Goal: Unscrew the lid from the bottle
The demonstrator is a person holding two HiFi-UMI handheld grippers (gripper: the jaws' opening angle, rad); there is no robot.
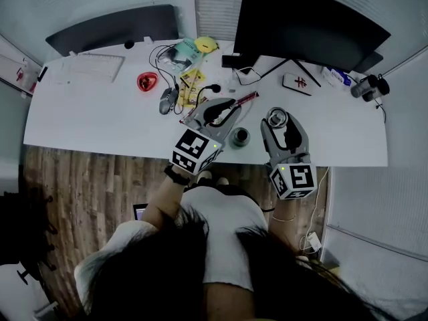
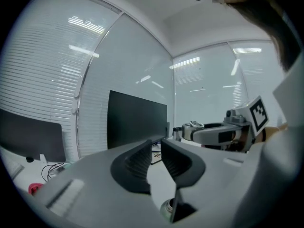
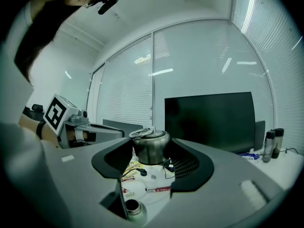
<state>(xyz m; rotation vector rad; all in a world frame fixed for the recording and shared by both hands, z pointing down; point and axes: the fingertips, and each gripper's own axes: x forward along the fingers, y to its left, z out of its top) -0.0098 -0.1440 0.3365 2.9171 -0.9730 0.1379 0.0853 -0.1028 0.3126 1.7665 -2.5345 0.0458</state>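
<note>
The metal lid (image 3: 150,147) with a wire ring on top sits between the pads of my right gripper (image 3: 151,158), which is shut on it and holds it above the white desk (image 1: 100,126). In the head view the lid (image 1: 275,118) shows at that gripper's (image 1: 277,123) tips. The bottle (image 1: 239,137) stands upright and open-mouthed on the desk between both grippers; it also shows low in the left gripper view (image 2: 169,208) and the right gripper view (image 3: 133,208). My left gripper (image 2: 156,151) hangs above the desk, jaws nearly closed with a narrow gap and nothing between them.
A large black monitor (image 1: 301,25) stands at the back. A mouse (image 1: 167,99), a red object (image 1: 146,81), cables and yellow packets (image 1: 190,85) lie left of centre, with a keyboard (image 1: 90,67) further left. Two dark bottles (image 1: 368,85) stand at the far right.
</note>
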